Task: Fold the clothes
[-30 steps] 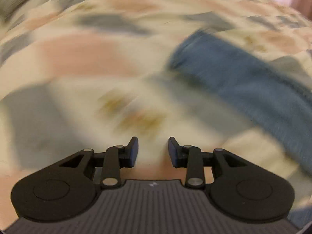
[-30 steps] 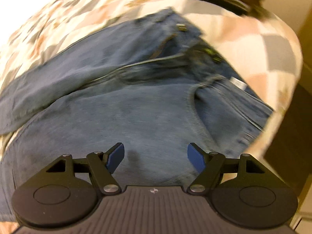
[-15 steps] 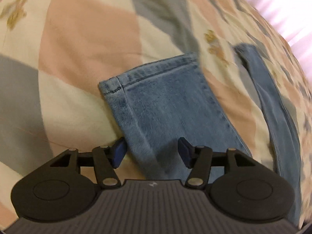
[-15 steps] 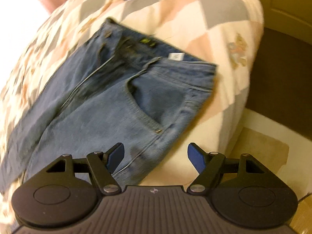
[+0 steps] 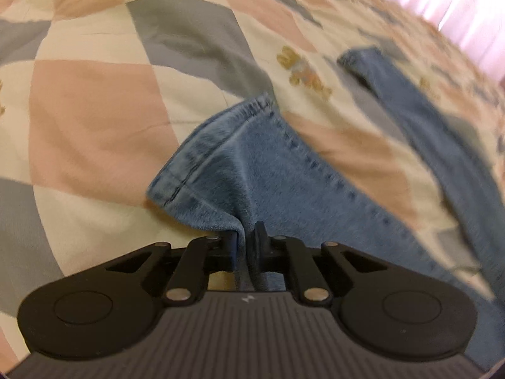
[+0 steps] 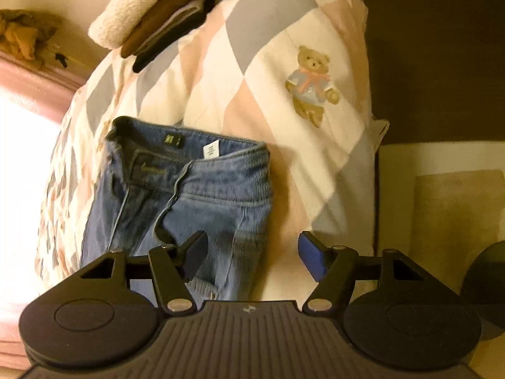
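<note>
A pair of blue jeans lies on a checked quilt. In the left wrist view one jeans leg [image 5: 271, 170] has its hem bunched and lifted, and my left gripper [image 5: 245, 243] is shut on that leg just behind the hem. The other leg [image 5: 419, 120] stretches away at the right. In the right wrist view the jeans waistband [image 6: 189, 154] with its labels faces me. My right gripper [image 6: 252, 254] hovers open above the hip side of the jeans near the bed's edge, holding nothing.
The quilt [image 6: 268, 72] has pink, grey and cream diamonds and a teddy bear print [image 6: 312, 85]. A stack of folded clothes [image 6: 157, 22] sits at the bed's far end. Floor and a beige mat [image 6: 457, 221] lie to the right of the bed.
My left gripper went from open around the leg's edge to shut on it, and the hem has bunched up. The right gripper has swung toward the waistband and bed edge, staying open.
</note>
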`<act>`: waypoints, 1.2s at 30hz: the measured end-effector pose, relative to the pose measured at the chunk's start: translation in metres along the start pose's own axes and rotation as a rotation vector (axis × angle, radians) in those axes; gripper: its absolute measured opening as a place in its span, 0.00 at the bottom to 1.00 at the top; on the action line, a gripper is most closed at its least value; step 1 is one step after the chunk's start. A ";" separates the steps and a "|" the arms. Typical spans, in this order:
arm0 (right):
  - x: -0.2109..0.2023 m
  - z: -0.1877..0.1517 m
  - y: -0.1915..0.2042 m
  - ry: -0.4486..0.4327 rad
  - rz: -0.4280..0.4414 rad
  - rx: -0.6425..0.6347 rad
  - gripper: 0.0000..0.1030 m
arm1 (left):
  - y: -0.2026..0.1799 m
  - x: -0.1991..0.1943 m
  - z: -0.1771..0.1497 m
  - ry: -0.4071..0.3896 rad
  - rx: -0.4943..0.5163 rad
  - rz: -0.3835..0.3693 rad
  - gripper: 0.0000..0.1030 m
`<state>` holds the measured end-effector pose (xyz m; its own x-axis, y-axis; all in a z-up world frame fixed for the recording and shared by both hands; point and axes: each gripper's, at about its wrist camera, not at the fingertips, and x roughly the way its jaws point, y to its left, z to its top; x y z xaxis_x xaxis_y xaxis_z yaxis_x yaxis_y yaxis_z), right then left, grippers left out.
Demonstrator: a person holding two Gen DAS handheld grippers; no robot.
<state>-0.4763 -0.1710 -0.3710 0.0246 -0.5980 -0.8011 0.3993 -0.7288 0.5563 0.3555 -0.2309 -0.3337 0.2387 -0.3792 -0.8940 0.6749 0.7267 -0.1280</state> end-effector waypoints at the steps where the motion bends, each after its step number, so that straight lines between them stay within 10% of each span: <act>1: 0.006 0.002 0.000 0.008 -0.008 0.005 0.50 | -0.001 0.001 -0.001 0.004 0.015 0.011 0.06; 3: 0.010 0.007 0.003 0.025 -0.024 -0.002 0.14 | -0.003 0.002 -0.002 0.011 0.044 0.033 0.04; 8: -0.040 0.016 0.024 0.013 0.090 -0.054 0.07 | -0.001 -0.036 0.008 -0.025 0.059 0.007 0.04; 16: -0.108 0.029 0.046 0.049 0.132 -0.223 0.07 | 0.040 -0.135 0.009 -0.136 0.082 0.029 0.07; 23: -0.033 -0.012 -0.019 0.210 -0.106 -0.125 0.19 | 0.052 -0.038 -0.068 0.012 0.240 0.234 0.11; 30: -0.073 -0.007 0.036 0.006 -0.309 -0.565 0.40 | 0.065 -0.067 -0.069 -0.001 0.305 0.299 0.21; 36: -0.043 0.015 0.068 0.030 -0.100 -0.768 0.39 | 0.042 -0.091 -0.079 -0.041 0.418 0.415 0.26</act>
<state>-0.4638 -0.1998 -0.2956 -0.0246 -0.5248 -0.8509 0.9243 -0.3363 0.1807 0.3070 -0.1208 -0.2912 0.5626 -0.1395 -0.8149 0.7355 0.5346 0.4162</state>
